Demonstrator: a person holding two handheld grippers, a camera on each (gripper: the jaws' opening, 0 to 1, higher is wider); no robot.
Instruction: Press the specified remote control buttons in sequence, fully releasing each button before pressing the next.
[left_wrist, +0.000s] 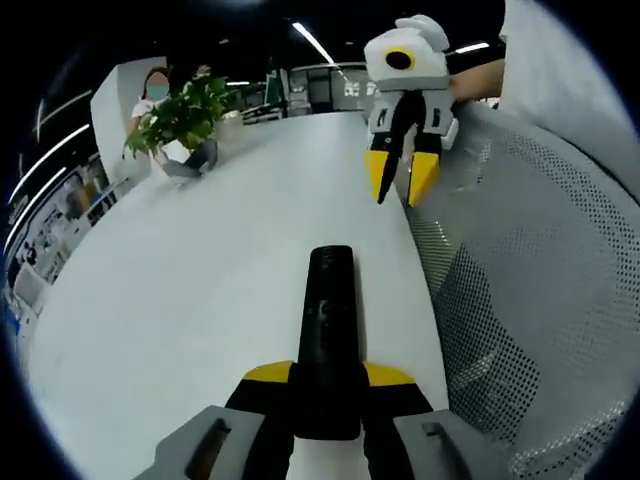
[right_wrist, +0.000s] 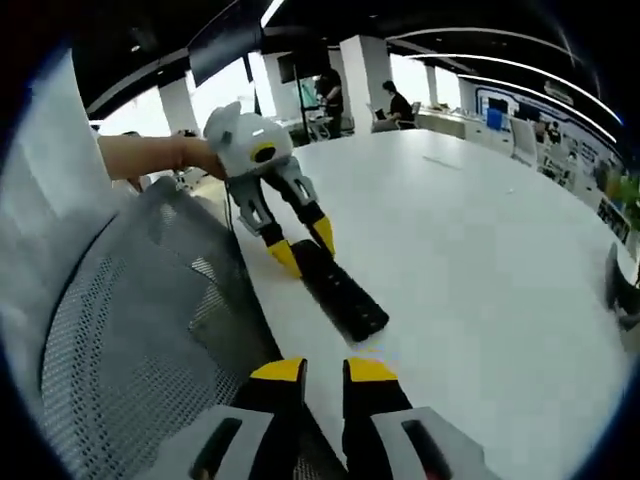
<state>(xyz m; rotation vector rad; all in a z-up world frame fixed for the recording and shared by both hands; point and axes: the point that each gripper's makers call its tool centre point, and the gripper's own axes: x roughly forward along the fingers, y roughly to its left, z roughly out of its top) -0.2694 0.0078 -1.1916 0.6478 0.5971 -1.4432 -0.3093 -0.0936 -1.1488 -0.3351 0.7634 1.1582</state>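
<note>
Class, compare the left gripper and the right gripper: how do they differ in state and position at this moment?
The left gripper is shut on the remote control, jaws clamping its end; the right gripper holds nothing, jaws nearly together. The left sits at the table; the right hovers above the remote's far end. Both have yellow tips.

remote control (left_wrist: 326, 330) buttons too blurred to read, its near end hidden between left gripper (left_wrist: 328, 375) jaws
</note>
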